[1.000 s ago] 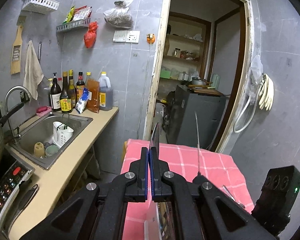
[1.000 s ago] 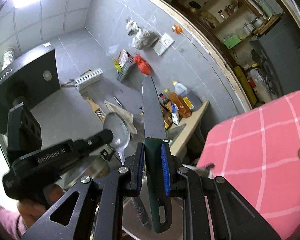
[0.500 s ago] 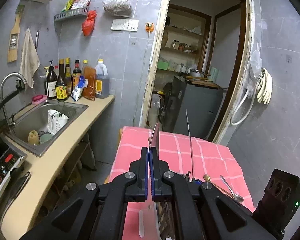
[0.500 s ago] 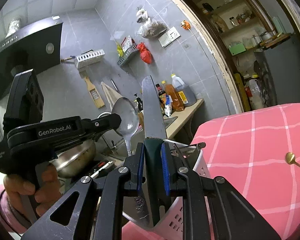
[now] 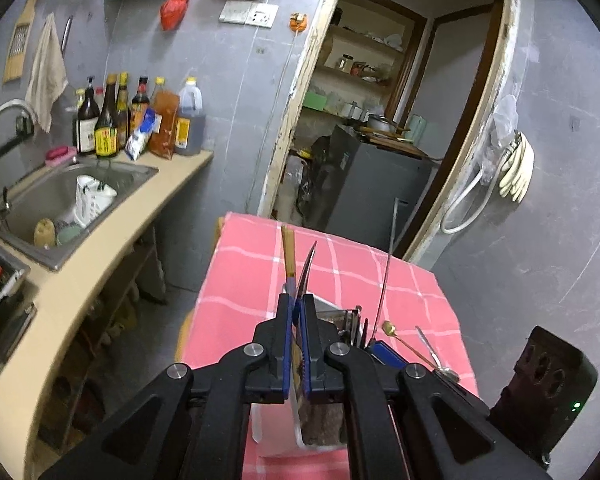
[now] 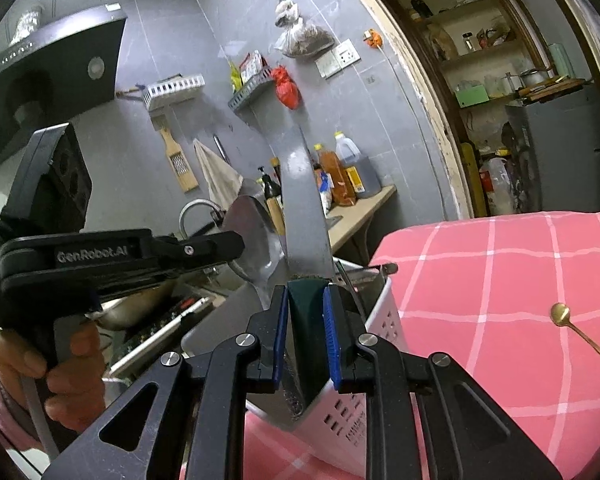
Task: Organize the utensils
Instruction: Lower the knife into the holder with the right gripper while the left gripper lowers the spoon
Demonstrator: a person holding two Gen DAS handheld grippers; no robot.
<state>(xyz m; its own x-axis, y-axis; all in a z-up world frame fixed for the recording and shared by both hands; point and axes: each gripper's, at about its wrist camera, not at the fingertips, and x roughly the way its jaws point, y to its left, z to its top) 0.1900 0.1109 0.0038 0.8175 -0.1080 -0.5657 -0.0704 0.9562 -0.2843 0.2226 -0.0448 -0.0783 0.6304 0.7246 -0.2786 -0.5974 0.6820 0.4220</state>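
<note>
The right tool (image 6: 306, 332) is clamped on a knife (image 6: 303, 208) by its dark green handle, blade up, above the white utensil basket (image 6: 384, 320) on the pink-checked table (image 6: 500, 280). The left tool (image 5: 296, 344), lettered "GenRobot.AI", pinches a steel ladle (image 6: 250, 236) just beside the blade. A gold spoon (image 6: 572, 326) lies on the cloth.
</note>
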